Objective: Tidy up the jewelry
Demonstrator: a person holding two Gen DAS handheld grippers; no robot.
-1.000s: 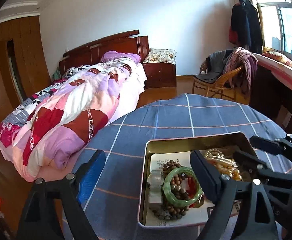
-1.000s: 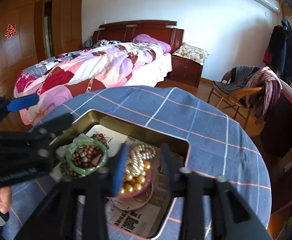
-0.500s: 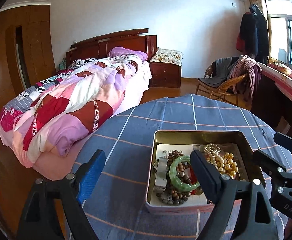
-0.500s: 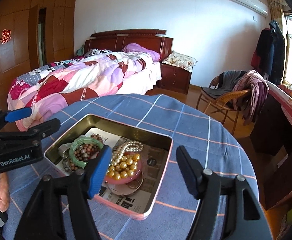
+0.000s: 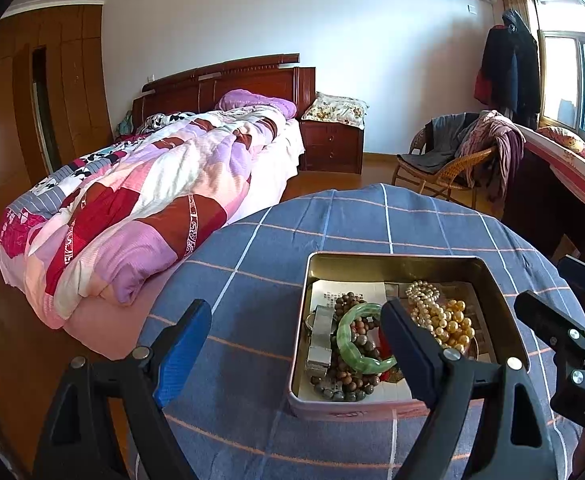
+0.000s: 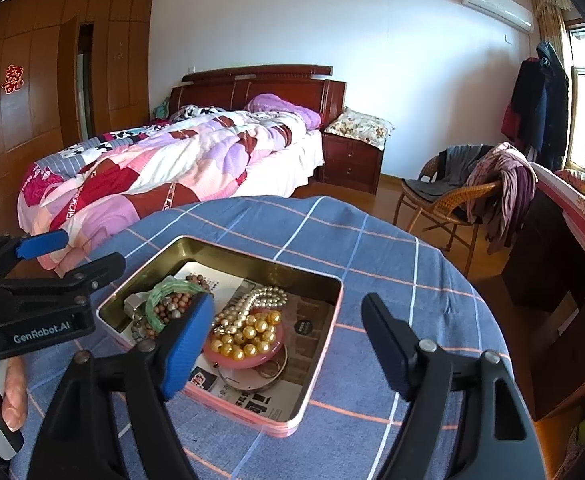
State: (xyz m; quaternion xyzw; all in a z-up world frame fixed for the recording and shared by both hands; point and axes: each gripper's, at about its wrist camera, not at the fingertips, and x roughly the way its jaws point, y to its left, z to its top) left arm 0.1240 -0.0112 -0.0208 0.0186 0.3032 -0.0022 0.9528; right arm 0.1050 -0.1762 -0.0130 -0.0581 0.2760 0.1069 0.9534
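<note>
Left claw (image 5: 292, 344) agape, right claw (image 6: 288, 336) agape, tin (image 6: 324, 280)

One tin (image 6: 324, 344) holding one green bangle (image 5: 358, 354), one pearl strand (image 6: 252, 302), two tongs.

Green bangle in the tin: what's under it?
The green bangle lies on a pile of brown bead strands, beside a silver watch band, all on printed paper lining the tin. What lies beneath the beads is covered.

Both wrist views near, angled down over the shared tin (image 5: 392, 260) (image 6: 324, 320) — bed beyond.
</note>
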